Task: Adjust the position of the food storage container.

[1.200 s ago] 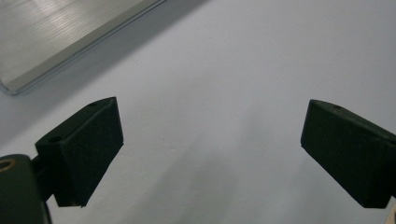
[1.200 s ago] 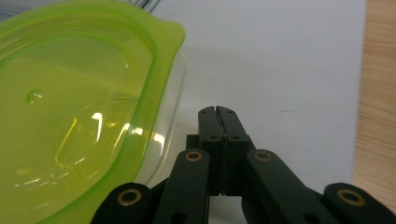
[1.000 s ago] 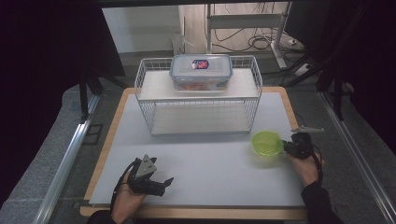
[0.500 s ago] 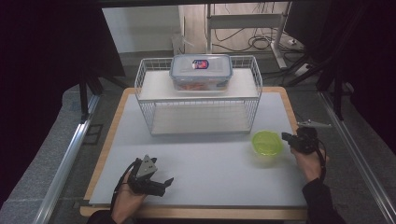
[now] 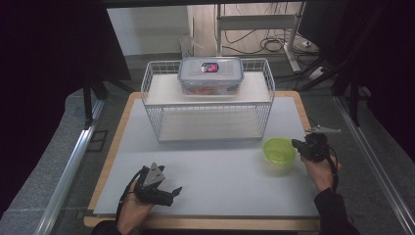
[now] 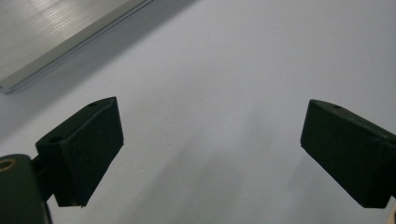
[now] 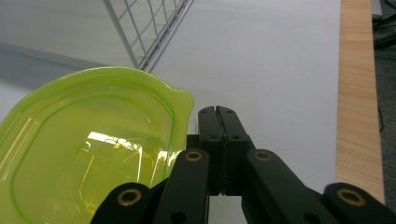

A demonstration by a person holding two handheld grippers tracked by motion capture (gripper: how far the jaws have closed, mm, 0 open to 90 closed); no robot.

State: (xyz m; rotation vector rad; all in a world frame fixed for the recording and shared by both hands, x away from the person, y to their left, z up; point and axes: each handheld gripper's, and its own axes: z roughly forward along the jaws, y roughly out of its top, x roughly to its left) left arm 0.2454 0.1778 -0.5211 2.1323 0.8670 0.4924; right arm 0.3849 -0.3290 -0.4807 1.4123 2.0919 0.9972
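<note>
A white mat covers my wooden desk, with dark curtains at both sides and cables on the floor beyond. At the back of the mat stands a white wire rack, and on its upper shelf sits a clear lidded box with something orange inside.

My right gripper is at the right of the mat, its fingers pressed flat together with nothing between them. Just beside them, to their left in the right gripper view, is the green bowl, translucent and empty. Its rim lies right against the side of my closed fingers; I cannot tell whether it touches them. The bowl lies in front of the rack's right corner, whose wire foot shows just behind it in the right gripper view.

My left gripper lies low at the near left of the mat, well apart from the bowl. Its fingers are spread wide over bare mat, gripping nothing.
</note>
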